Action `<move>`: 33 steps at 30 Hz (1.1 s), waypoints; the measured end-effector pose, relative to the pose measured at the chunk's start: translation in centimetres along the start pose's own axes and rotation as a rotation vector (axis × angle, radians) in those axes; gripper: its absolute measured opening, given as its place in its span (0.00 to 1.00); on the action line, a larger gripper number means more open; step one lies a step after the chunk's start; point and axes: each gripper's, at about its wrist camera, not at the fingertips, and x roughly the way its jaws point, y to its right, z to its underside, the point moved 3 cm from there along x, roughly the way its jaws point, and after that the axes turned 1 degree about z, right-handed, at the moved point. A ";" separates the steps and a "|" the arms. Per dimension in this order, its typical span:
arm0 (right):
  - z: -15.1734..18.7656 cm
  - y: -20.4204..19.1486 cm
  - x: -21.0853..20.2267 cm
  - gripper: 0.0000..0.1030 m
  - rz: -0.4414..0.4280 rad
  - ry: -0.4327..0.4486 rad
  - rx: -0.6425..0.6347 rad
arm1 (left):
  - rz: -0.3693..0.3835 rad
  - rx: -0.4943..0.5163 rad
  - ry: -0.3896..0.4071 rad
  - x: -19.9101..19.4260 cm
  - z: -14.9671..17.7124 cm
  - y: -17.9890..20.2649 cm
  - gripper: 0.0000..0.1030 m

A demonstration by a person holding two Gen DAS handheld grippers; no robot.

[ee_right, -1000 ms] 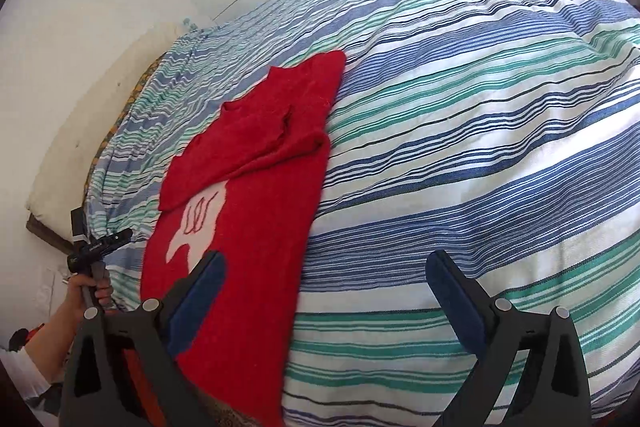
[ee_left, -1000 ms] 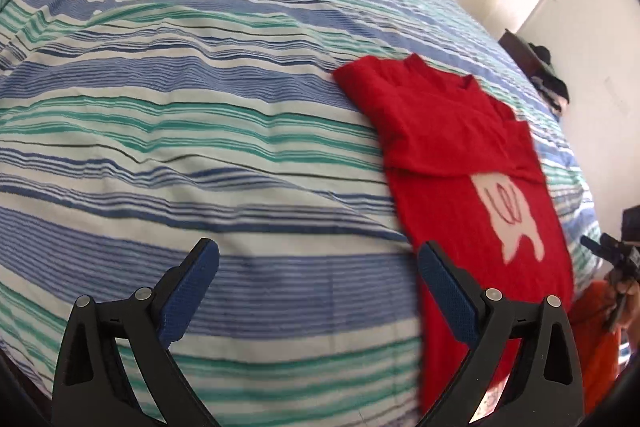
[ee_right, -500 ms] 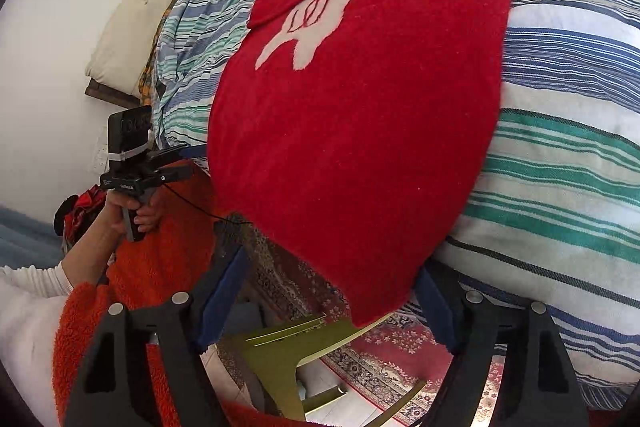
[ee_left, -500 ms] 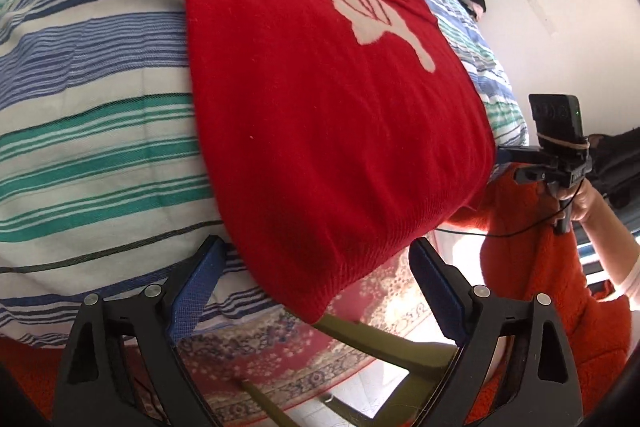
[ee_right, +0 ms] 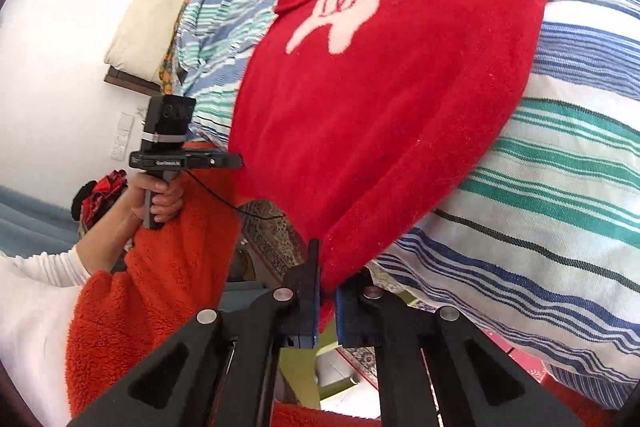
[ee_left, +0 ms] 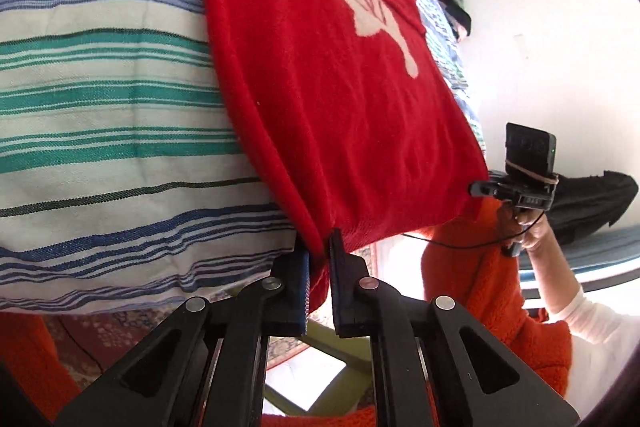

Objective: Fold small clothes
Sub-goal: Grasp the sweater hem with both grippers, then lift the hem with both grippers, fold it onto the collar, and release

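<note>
A small red sweater [ee_left: 328, 99] with a white motif lies on the striped bed, sleeves folded across its top, its hem hanging over the near bed edge. My left gripper [ee_left: 319, 259] is shut on the hem's left corner. My right gripper [ee_right: 327, 281] is shut on the hem's right corner, where the sweater [ee_right: 376, 99] fills the middle of the right wrist view. Each wrist view shows the other gripper at the opposite corner: the right gripper [ee_left: 486, 189] from the left, the left gripper [ee_right: 236, 161] from the right.
The bed has a blue, green and white striped cover [ee_left: 100, 107]. The person wears an orange fleece [ee_right: 160, 287]. A patterned rug [ee_right: 268, 231] and an olive chair frame [ee_left: 320, 343] lie below the bed edge. A white pillow [ee_right: 160, 11] sits at the bed's far left.
Both grippers dropped to the sweater's hem at the bed edge and went from open to shut on its two bottom corners.
</note>
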 end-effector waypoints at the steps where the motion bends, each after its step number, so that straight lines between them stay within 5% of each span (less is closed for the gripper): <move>1: -0.1 -0.2 -0.8 0.06 -0.033 0.036 0.007 | 0.020 0.013 0.018 -0.5 -0.1 0.8 0.06; 6: -1.1 0.5 -3.6 0.06 -0.194 0.215 0.123 | 0.123 -0.016 0.157 -3.0 -1.8 2.9 0.05; 11: -5.1 2.2 -5.1 0.06 -0.262 0.388 0.235 | 0.167 -0.059 0.322 -5.2 -7.4 3.9 0.05; 22: -23.4 9.0 -6.3 0.06 -0.234 0.575 0.433 | 0.047 -0.192 0.465 -4.5 -26.0 -1.5 0.05; 25: -27.2 11.3 -6.2 0.08 -0.184 0.620 0.480 | -0.026 -0.256 0.438 -2.8 -30.0 -3.9 0.12; 26: -28.1 12.1 -6.1 0.18 -0.123 0.629 0.493 | -0.089 -0.310 0.409 -2.1 -30.7 -5.3 0.21; 27: -28.6 12.9 -6.1 0.55 -0.079 0.636 0.526 | -0.131 -0.352 0.392 -1.9 -31.0 -6.4 0.26; 28: -28.7 14.0 -6.2 0.73 -0.065 0.650 0.577 | -0.142 -0.365 0.403 -1.9 -31.0 -7.1 0.26; 29: -28.4 14.6 -6.6 0.82 -0.059 0.681 0.625 | -0.144 -0.357 0.429 -2.5 -30.6 -7.3 0.28; 33: -26.5 13.6 -9.6 0.76 -0.019 0.730 0.520 | -0.235 -0.209 0.513 -5.5 -27.6 -5.4 0.56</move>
